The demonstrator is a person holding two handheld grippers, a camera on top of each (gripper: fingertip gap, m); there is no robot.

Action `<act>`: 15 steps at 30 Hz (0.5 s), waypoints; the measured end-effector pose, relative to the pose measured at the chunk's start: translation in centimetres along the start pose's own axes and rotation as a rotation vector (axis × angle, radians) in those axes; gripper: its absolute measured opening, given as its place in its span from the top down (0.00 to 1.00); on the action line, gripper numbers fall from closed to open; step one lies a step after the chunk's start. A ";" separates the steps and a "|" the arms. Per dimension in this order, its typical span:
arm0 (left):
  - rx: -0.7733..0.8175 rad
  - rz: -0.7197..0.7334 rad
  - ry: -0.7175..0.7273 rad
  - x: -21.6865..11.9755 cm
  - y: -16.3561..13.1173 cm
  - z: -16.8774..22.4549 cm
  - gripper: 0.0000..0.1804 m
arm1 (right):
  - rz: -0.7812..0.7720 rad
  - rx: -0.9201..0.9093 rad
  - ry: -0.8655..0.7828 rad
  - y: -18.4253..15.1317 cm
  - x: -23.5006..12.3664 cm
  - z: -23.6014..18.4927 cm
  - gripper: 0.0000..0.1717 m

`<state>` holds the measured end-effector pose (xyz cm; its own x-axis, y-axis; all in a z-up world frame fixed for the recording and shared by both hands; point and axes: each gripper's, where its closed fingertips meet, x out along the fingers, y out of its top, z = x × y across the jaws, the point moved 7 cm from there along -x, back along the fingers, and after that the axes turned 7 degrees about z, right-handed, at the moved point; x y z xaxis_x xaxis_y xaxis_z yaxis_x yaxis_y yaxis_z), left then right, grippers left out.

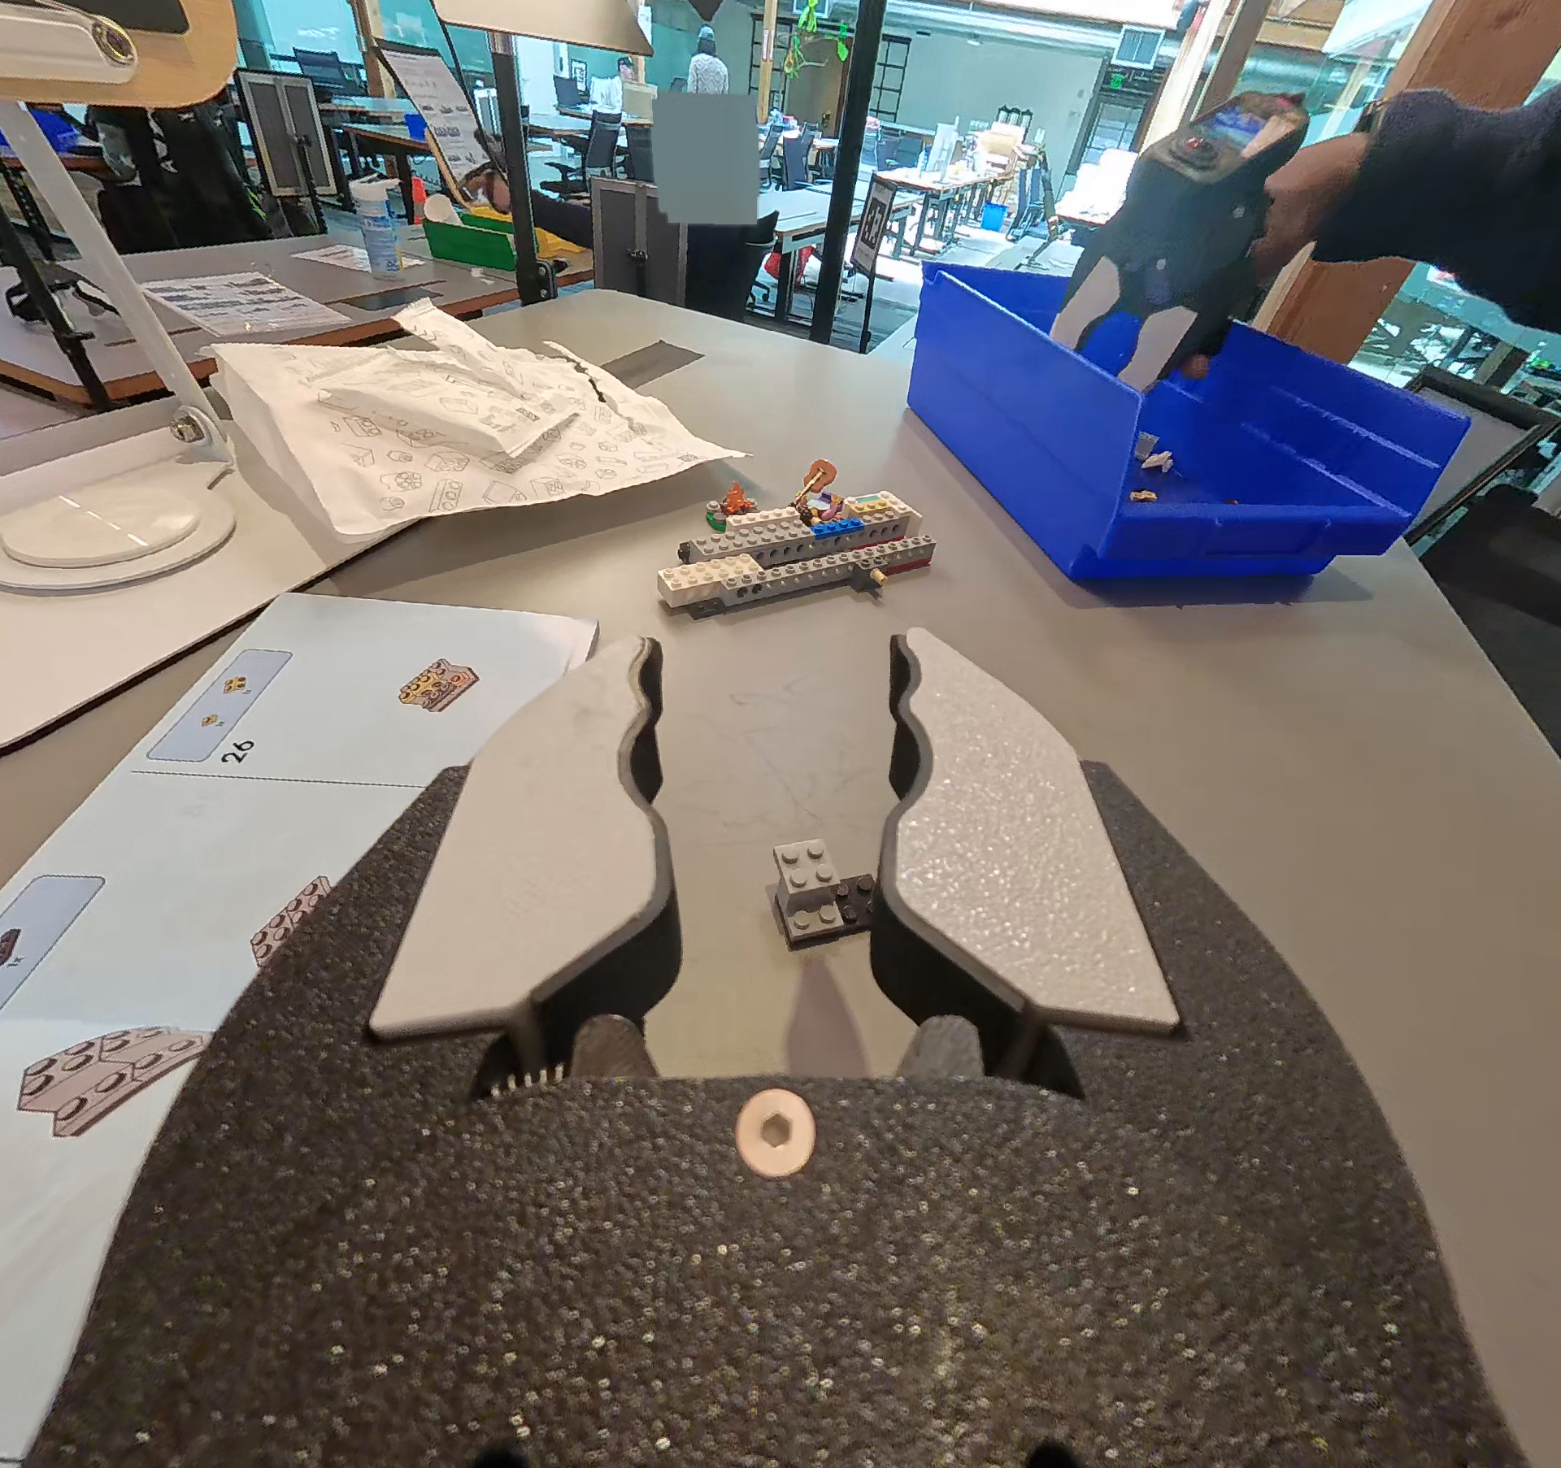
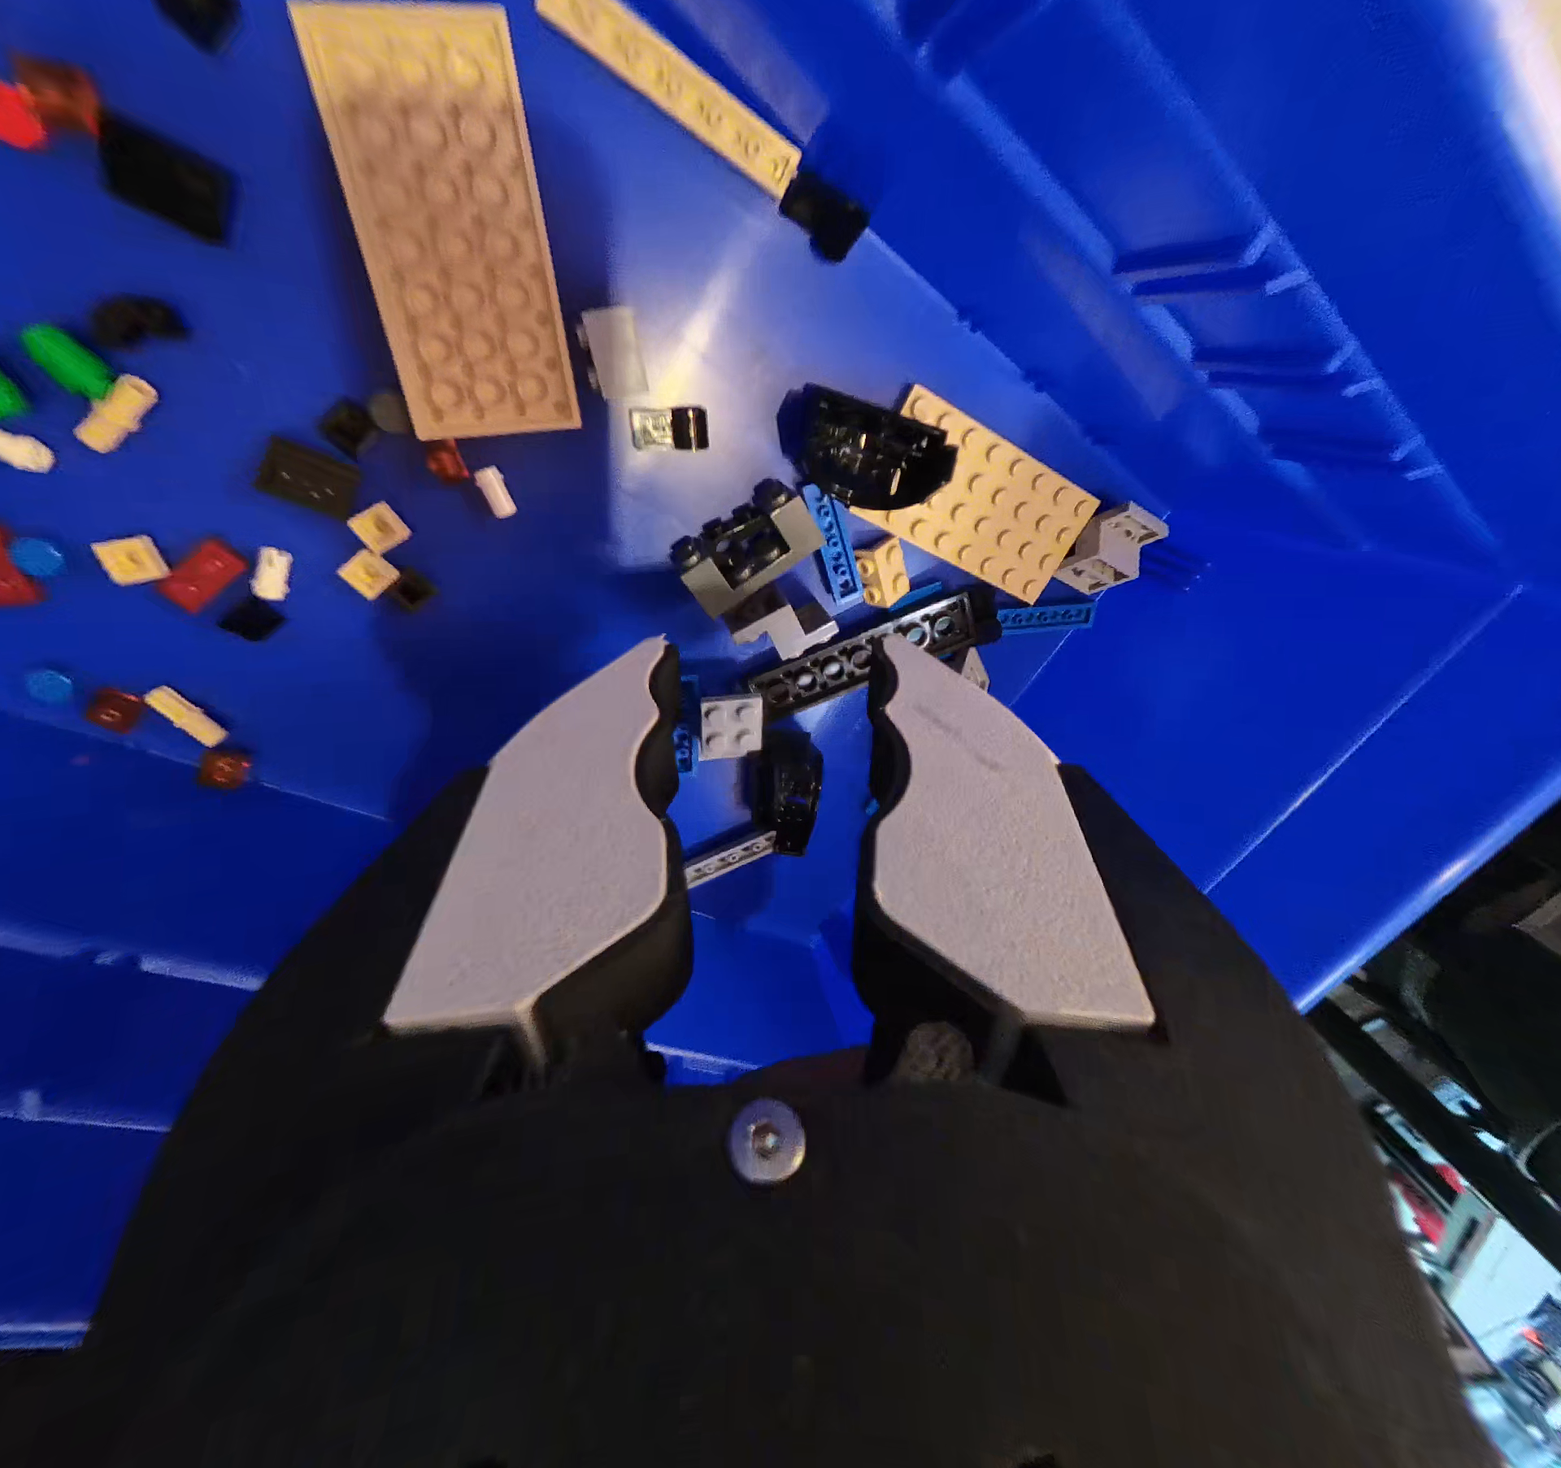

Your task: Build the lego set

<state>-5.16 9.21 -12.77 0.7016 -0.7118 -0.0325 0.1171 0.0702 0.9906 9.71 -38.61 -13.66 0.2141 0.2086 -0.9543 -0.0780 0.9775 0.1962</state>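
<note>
My left gripper (image 1: 773, 650) is open above the grey table (image 1: 1098, 752), its fingers (image 1: 574, 794) apart with nothing between the pads. A small grey and black brick piece (image 1: 815, 891) lies on the table under the fingers, close to the right one. A long grey and white brick model (image 1: 798, 549) stands farther ahead. My right gripper (image 2: 773, 659) is open inside the blue bin (image 2: 1182, 245), over a pile of loose bricks. A small grey square plate (image 2: 731, 726) and a black holed beam (image 2: 862, 655) lie under its tips, untouched by the pads. The right gripper also shows in the left wrist view (image 1: 1115, 346), over the blue bin (image 1: 1014, 414).
An instruction booklet (image 1: 211, 794) lies at the left, a crumpled white paper bag (image 1: 439, 422) behind it, and a white lamp base (image 1: 110, 532) at far left. In the bin lie a large tan plate (image 2: 439, 220), a tan studded plate (image 2: 997, 507) and several small coloured pieces (image 2: 203, 574). The tips of one gripper are about 45 cm away from the tips of the other. The small grey square plate (image 2: 731, 726) is about 4 cm from my right fingertips and 45 cm from my left.
</note>
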 end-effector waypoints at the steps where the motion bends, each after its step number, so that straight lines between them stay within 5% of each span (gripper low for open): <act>1: -0.002 0.001 -0.001 0.0 0.0 0.0 0.71 | -0.007 -0.002 0.005 -0.1 0.1 0.1 0.75; 15: -0.009 -0.010 -0.030 0.1 -0.1 0.1 0.71 | -0.012 0.030 0.066 -1.1 2.4 0.7 0.84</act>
<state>-5.17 9.11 -12.82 0.6793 -0.7328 -0.0382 0.1306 0.0694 0.9890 10.97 -39.22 -16.00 0.1497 0.1948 -0.9694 -0.0466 0.9807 0.1899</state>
